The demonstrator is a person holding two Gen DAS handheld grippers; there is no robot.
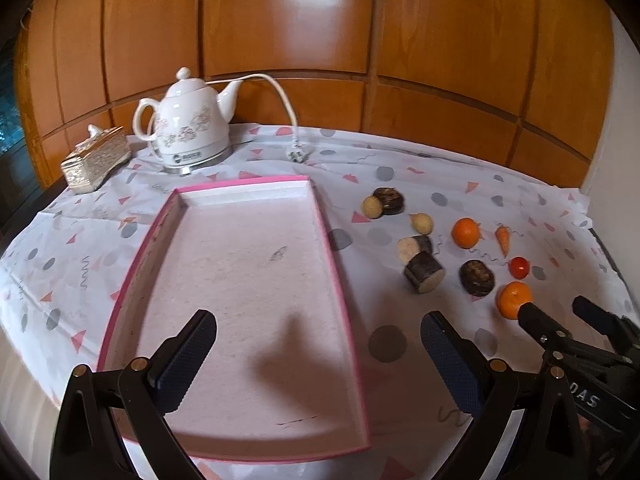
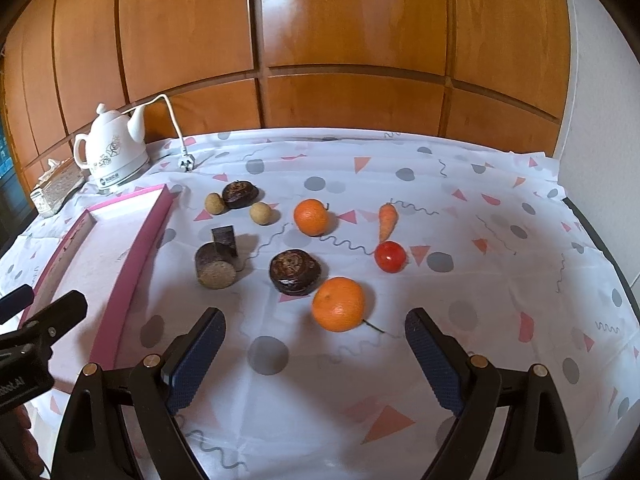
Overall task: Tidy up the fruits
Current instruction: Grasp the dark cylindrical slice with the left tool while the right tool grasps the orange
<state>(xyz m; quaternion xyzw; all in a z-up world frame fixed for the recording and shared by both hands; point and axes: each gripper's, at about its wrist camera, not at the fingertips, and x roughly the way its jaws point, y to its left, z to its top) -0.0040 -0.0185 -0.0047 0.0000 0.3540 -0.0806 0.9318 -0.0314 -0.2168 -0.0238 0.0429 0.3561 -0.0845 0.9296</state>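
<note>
A shallow pink-rimmed tray (image 1: pixel 320 216) lies on the patterned cloth; its edge also shows in the right wrist view (image 2: pixel 136 240). My left gripper (image 1: pixel 318 344) is open and empty above the tray's near end. My right gripper (image 2: pixel 316 340) is open and empty, just short of the near orange (image 2: pixel 338 304). Beyond lie a second orange (image 2: pixel 311 217), a red tomato (image 2: pixel 390 256), a small carrot (image 2: pixel 387 220), two tan round fruits (image 2: pixel 260 213), two dark flat round fruits (image 2: pixel 295 271) and two dark cane pieces (image 2: pixel 216 265).
A white kettle (image 1: pixel 190 124) with a cord and plug (image 1: pixel 296 154) and a tissue box (image 1: pixel 94 160) stand at the back left. Wooden panels rise behind the table. The table's edge runs along the right (image 2: pixel 600 240).
</note>
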